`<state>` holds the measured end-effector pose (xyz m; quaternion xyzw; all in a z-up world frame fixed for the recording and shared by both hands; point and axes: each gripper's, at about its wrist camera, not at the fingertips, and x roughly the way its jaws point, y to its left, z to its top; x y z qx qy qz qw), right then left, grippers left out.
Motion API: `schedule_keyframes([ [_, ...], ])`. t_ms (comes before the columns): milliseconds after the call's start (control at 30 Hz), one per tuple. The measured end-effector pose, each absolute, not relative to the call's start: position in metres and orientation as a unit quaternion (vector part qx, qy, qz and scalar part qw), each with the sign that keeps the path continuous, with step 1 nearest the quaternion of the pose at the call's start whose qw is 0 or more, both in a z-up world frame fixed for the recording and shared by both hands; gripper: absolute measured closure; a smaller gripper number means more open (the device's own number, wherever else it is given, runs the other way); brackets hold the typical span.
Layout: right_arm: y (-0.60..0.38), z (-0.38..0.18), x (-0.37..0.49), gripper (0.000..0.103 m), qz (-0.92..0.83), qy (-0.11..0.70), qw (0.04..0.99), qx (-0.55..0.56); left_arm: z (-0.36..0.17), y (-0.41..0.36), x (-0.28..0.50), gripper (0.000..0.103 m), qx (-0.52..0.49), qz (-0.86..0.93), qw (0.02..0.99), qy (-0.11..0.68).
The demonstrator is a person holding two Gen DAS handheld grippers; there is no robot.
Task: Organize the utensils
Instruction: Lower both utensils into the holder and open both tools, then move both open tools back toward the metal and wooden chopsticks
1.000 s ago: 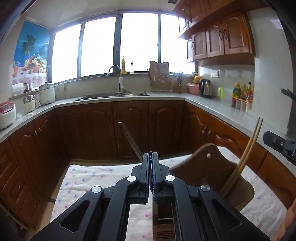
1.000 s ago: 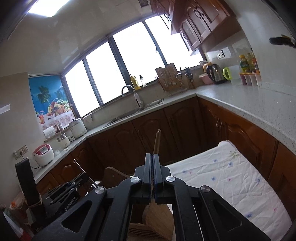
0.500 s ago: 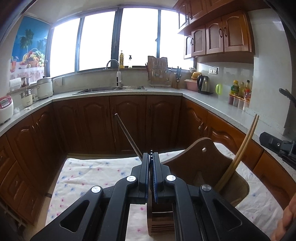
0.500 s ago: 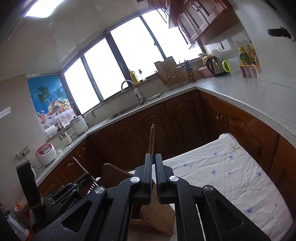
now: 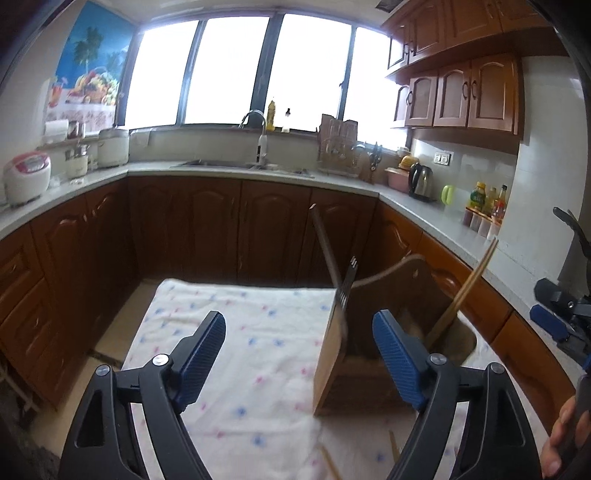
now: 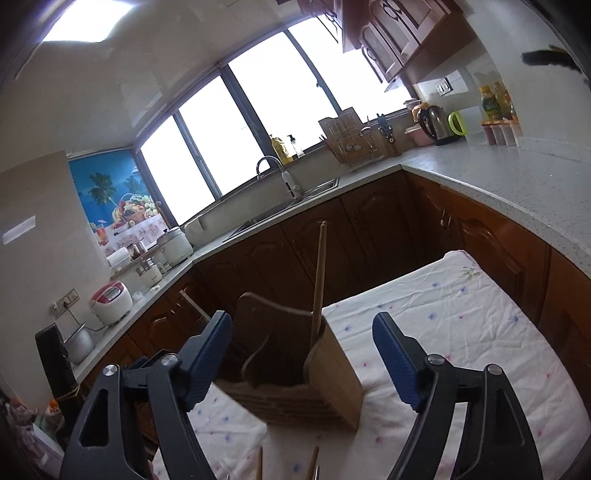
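Brown wooden utensil holder [image 6: 325, 384] on floral cloth [image 6: 461, 314]; tan wooden chopsticks [image 6: 318, 280] upright, slightly tilted. Left gripper [image 5: 299, 350] and right gripper [image 6: 303, 354] jaws opening, empty.

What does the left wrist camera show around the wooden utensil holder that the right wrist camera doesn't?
Only the left wrist view shows a dark fork standing in the holder, a hand at the right edge, and the right gripper's blue pad. Only the right wrist view shows a ceiling light and a pot. Both show the wooden utensil holder, chopsticks in it, the floral cloth, and opening, empty fingers.
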<state>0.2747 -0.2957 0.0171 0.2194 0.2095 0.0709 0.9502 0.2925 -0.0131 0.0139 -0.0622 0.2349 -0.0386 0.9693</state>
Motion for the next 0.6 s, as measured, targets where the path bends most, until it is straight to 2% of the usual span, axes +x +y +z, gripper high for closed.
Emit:
schedule_keyframes([
  [600, -0.277, -0.002, 0.189, 0.02, 0.07, 0.256, 0.944, 0.195, 0.004, 0.041, 0.201, 0.021, -0.101, -0.029, 0.936, 0.335],
])
